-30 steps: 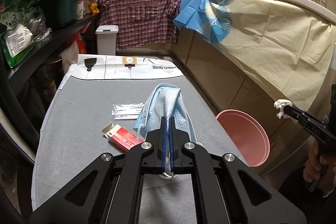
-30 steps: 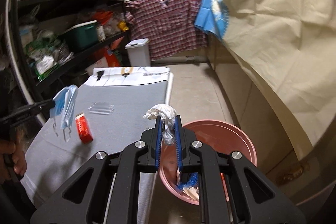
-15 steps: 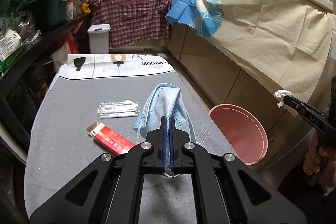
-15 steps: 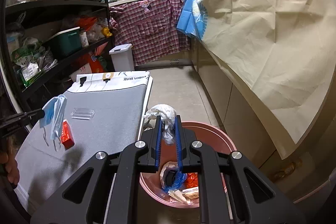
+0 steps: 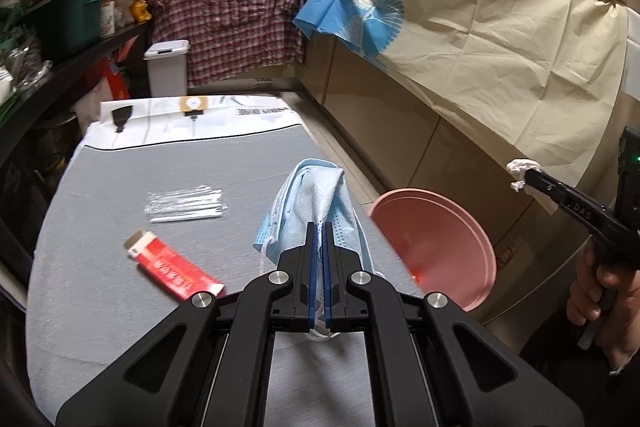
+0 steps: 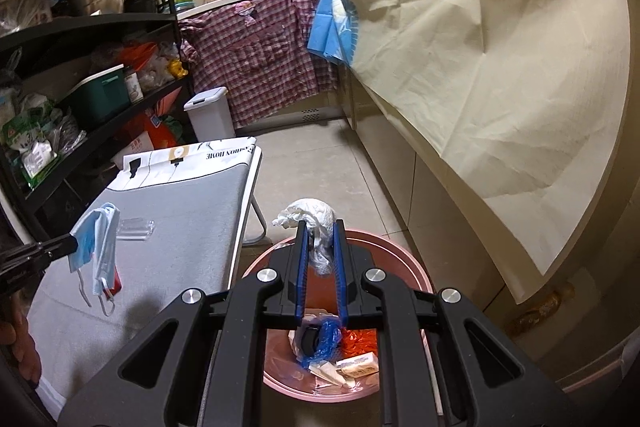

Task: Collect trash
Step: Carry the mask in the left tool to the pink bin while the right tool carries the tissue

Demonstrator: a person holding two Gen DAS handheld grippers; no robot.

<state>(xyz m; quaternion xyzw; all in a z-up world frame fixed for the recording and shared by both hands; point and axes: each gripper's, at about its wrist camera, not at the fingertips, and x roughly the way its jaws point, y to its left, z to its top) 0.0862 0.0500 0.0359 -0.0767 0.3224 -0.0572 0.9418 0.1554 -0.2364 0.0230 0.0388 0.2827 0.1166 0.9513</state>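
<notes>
Right tongs [image 6: 320, 231] clamp a tissue [image 6: 310, 215] directly above the pink bin [image 6: 416, 267], positioned for dropping. Left tongs [image 5: 319, 227] grip a mask [image 5: 316, 203] clear of the bench [image 5: 120, 227], bin-bound.

The face mask [image 5: 316, 203] is pale blue, the crumpled tissue [image 6: 310, 217] white, the bin [image 5: 436, 235] salmon pink. A red carton [image 5: 172, 265] and clear wrapper [image 5: 186, 205] lie on the grey worktop [image 5: 120, 307]. The hanging shirt [image 5: 228, 23] is maroon plaid.
</notes>
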